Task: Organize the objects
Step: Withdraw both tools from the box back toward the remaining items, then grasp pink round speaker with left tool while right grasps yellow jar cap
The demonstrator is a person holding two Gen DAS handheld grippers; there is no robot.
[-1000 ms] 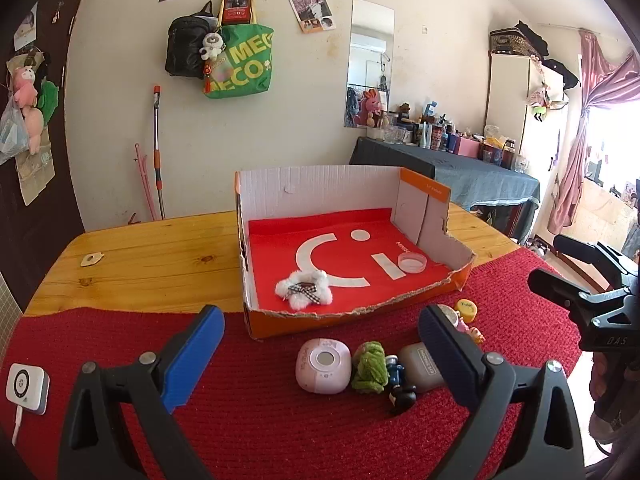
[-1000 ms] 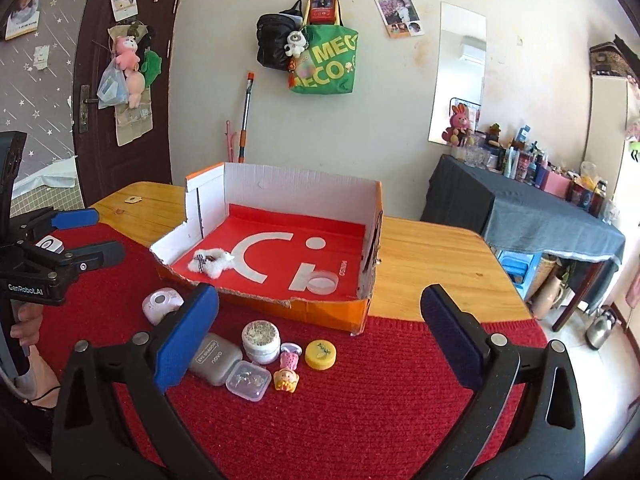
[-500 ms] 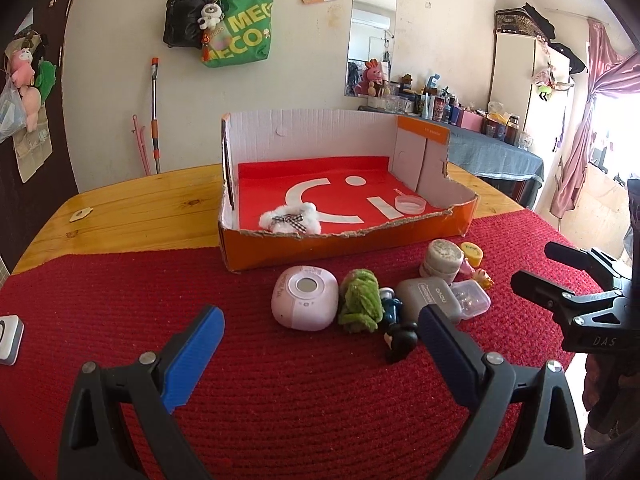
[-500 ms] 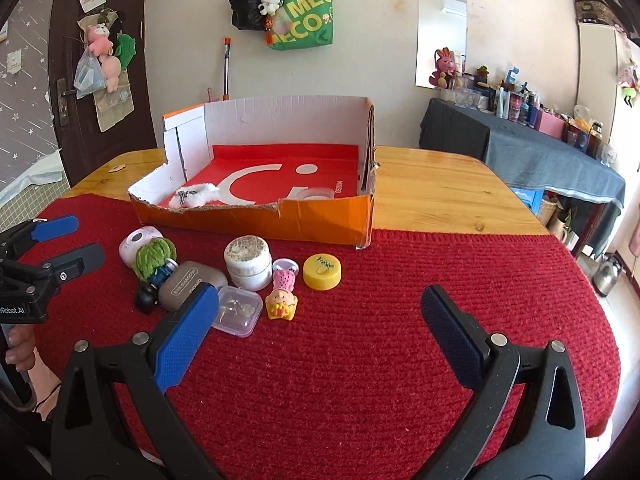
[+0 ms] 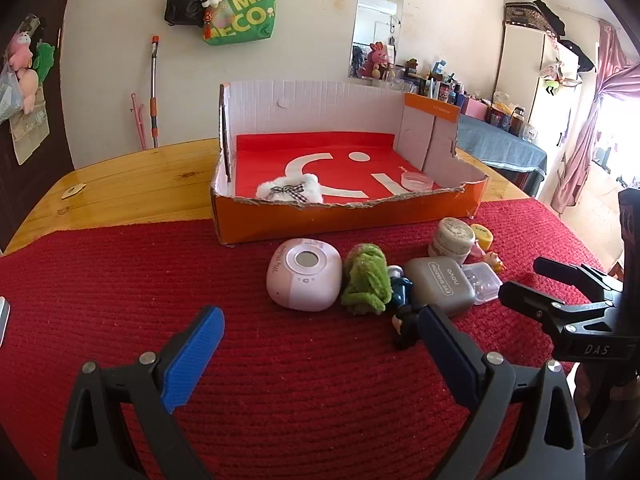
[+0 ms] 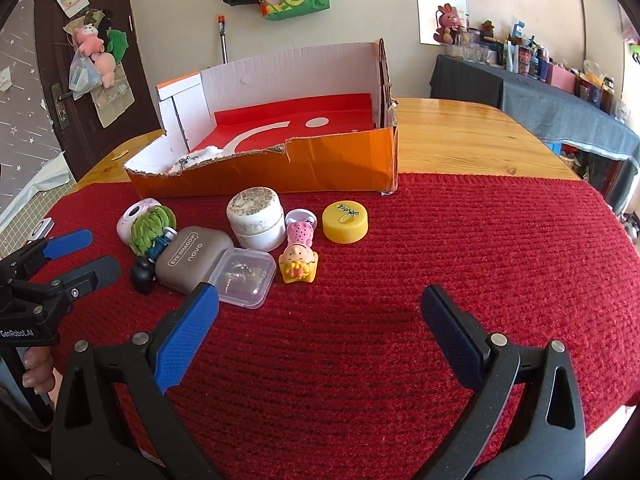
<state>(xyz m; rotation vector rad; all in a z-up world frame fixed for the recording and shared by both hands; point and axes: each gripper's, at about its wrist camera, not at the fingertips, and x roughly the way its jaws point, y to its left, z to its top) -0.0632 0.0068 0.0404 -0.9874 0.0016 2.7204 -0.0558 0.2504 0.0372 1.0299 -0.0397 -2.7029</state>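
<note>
An open orange cardboard box [image 5: 344, 220] [image 6: 344, 164] with a red floor holds a white fluffy bow [image 5: 290, 192] and a clear lid [image 5: 417, 181]. In front of it on the red mat lie a pink round device [image 5: 304, 274], a green plush [image 5: 366, 280], a grey eye-shadow case [image 6: 192, 258], a clear small box [image 6: 244, 276], a white jar [image 6: 256, 218], a pink doll figure [image 6: 300, 252], a yellow cap [image 6: 345, 222] and a small dark figure [image 5: 404, 326]. My left gripper [image 5: 320, 348] is open and empty before the pink device. My right gripper [image 6: 320, 328] is open and empty before the doll.
The red woven mat [image 6: 460, 248] covers the near half of the wooden table [image 5: 132, 184]. A white device [image 6: 40, 229] lies at the mat's left edge. A dark-clothed side table [image 6: 532, 96] with bottles stands at the right.
Both grippers have come lower and closer to the objects on the mat. Both stay open and empty.
</note>
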